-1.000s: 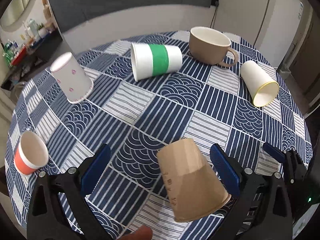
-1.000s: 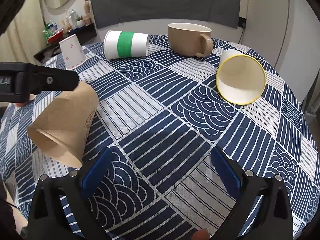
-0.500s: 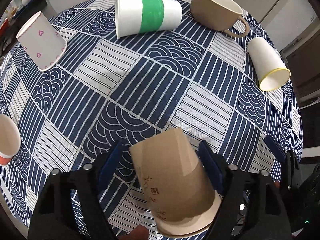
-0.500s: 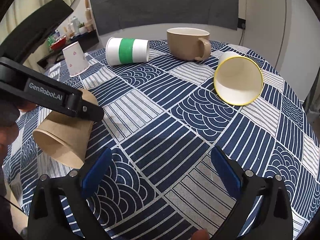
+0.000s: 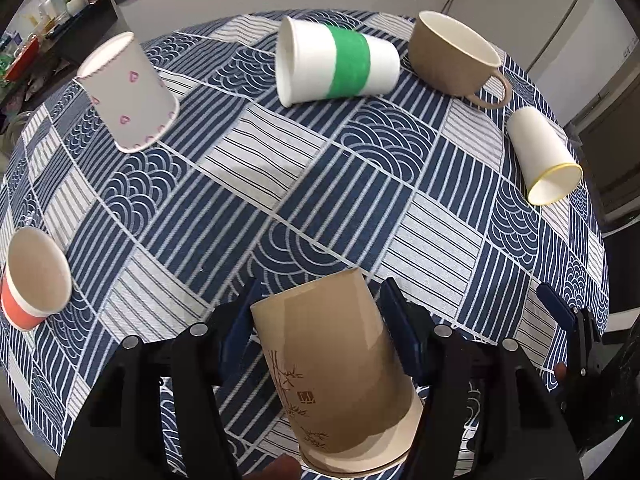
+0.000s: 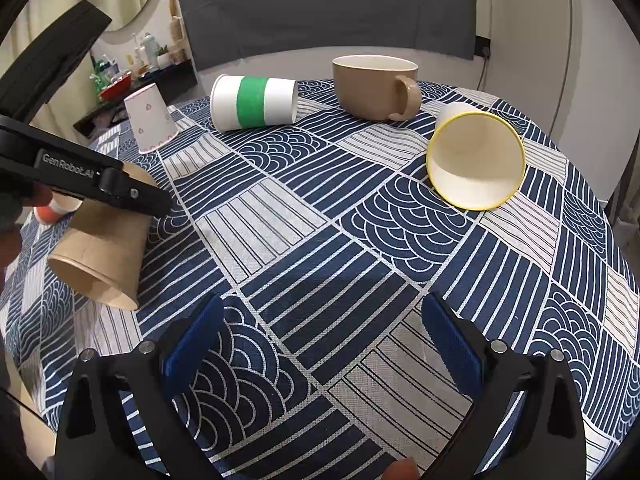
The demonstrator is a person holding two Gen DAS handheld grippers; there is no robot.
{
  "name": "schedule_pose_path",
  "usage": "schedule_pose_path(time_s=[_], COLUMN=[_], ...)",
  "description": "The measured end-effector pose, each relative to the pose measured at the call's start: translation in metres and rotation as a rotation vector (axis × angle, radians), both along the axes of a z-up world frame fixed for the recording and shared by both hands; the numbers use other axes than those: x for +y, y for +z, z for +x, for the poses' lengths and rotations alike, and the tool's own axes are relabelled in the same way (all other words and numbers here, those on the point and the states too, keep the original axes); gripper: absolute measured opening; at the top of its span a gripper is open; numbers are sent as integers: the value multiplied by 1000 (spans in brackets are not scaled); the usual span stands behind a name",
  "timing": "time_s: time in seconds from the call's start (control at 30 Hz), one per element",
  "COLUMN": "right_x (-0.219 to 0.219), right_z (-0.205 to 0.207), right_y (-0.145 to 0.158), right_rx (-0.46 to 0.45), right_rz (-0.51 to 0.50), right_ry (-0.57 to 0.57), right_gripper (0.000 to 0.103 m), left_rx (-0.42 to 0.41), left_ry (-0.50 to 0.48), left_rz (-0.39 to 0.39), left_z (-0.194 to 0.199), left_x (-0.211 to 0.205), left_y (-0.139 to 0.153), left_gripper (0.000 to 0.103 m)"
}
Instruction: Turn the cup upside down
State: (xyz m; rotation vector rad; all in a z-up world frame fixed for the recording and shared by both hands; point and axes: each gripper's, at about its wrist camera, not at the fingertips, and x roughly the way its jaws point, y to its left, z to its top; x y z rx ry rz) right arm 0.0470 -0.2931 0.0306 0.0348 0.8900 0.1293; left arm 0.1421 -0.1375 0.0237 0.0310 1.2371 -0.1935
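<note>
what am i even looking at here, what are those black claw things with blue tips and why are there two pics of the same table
The black claws are hand-held grippers, one in each of a person's hands, each with two blue-padded fingers. Each carries a wide-angle camera looking forward along its fingers, which gives two views of one round table with a blue patterned cloth.

In the left gripper's view, the left gripper is closed on a brown paper cup, held tilted with its mouth toward the camera. In the right gripper's view, the right gripper is open and empty, above the cloth.

On the table: a green-banded white cup on its side, a tan mug upright, a yellow-rimmed white cup on its side, a cup with pink hearts upside down, and an orange-and-white cup.
</note>
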Motion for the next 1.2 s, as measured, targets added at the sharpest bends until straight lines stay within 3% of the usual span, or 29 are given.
schedule_pose_path(time_s=[0.23, 0.47, 0.63, 0.83, 0.9, 0.97, 1.1, 1.2], right_x=[0, 0, 1, 1, 0, 0, -1, -2], right_z=[0, 1, 2, 3, 3, 2, -1, -1], right_y=[0, -1, -1, -2, -2, -2, 0, 1], right_rx=[-1, 3, 8, 13, 13, 13, -11, -20], right_rz=[4, 13, 13, 7, 7, 5, -18, -61], right_ry=[2, 6, 10, 1, -3, -10, -45, -108], right_gripper=[95, 95, 95, 95, 95, 95, 95, 95], left_rx=[-60, -229, -350, -386, -396, -442, -542, -594], left_ry=[56, 107, 41, 21, 11, 10, 19, 7], left_rz=[13, 84, 204, 228, 227, 241, 278, 331], left_z=[13, 17, -5, -16, -19, -26, -47, -64], left_x=[17, 27, 17, 16, 19, 21, 32, 39], left_y=[12, 31, 35, 32, 35, 43, 64, 72], left_gripper=[62, 60, 59, 60, 71, 73, 94, 97])
